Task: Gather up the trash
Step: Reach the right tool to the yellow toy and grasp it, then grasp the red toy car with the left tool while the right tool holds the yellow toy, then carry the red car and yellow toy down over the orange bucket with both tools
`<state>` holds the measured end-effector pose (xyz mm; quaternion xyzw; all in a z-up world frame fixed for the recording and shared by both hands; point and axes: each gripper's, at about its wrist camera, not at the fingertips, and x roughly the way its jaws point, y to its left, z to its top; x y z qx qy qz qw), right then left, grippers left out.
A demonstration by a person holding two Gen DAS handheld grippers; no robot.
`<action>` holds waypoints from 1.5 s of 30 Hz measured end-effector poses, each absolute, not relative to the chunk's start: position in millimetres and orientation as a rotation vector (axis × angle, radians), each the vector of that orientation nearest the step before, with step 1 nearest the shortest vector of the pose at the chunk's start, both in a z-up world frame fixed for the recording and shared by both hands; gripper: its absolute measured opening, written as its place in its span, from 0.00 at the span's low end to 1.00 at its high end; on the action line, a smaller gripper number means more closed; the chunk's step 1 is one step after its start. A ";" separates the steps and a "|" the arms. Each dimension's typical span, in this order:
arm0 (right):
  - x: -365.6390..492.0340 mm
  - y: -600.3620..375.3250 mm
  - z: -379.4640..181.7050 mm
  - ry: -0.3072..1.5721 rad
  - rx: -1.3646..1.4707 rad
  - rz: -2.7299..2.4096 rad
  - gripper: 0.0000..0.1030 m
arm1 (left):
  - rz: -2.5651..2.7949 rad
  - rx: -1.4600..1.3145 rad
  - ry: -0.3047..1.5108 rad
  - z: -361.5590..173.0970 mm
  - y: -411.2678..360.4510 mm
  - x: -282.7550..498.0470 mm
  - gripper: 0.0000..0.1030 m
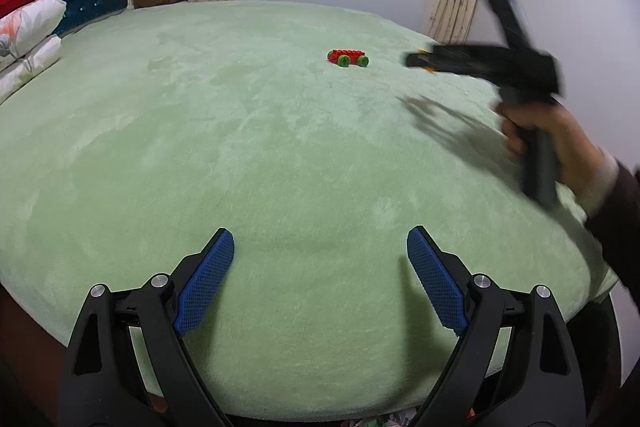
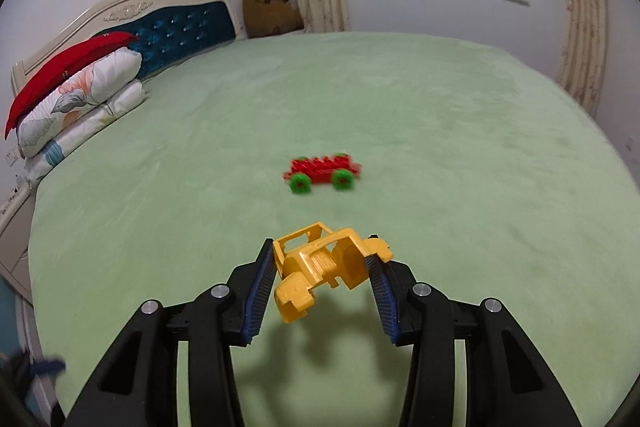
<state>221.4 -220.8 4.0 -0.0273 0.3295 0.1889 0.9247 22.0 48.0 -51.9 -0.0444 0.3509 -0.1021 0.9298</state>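
My right gripper is clamped on the yellow toy truck body, its blue pads pressing the two sides and lifting it clear of the green bedspread, where its shadow falls below. Beyond it, the red block car with green wheels sits near the middle of the bed. My left gripper hangs over the near edge with fingers spread wide, nothing between them. Stacked pillows lie against the headboard, and a brown teddy bear sits at the far corner.
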 end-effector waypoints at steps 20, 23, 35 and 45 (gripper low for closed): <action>144.8 -343.0 -6.5 0.522 0.094 0.174 0.44 | -0.208 -0.209 0.833 -12.2 -40.6 289.6 0.84; 145.6 -347.9 -8.2 0.519 0.123 0.195 0.44 | -0.128 -0.185 0.857 -23.4 -53.9 320.1 0.84; 149.5 -356.2 -13.2 0.532 0.188 0.240 0.44 | 0.096 -0.096 0.924 -55.0 -78.0 378.9 0.78; 150.1 -357.1 -14.4 0.538 0.206 0.232 0.44 | 0.023 -0.146 0.889 -52.8 -69.8 367.5 0.71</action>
